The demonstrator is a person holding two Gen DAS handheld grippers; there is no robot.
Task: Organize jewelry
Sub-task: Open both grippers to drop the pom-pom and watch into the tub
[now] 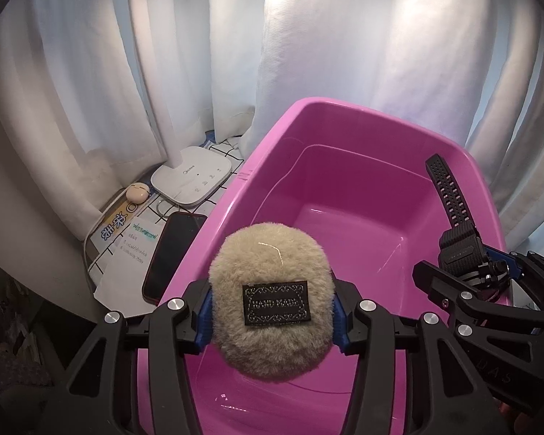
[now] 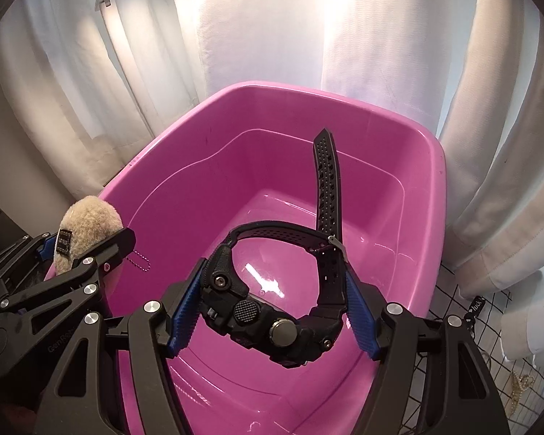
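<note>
A pink tub (image 2: 420,195) sits before white curtains (image 1: 380,43). Above its hollow, the right gripper (image 2: 272,308) jaws clamp a black watch (image 2: 272,311); the left gripper (image 1: 272,311) jaws squeeze a beige fluffy pouch (image 1: 272,272).

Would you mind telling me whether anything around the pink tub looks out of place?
Nothing is spilled or damaged. The pink plastic tub is empty, though a dark smartphone lies half on loose papers beside it.
</note>
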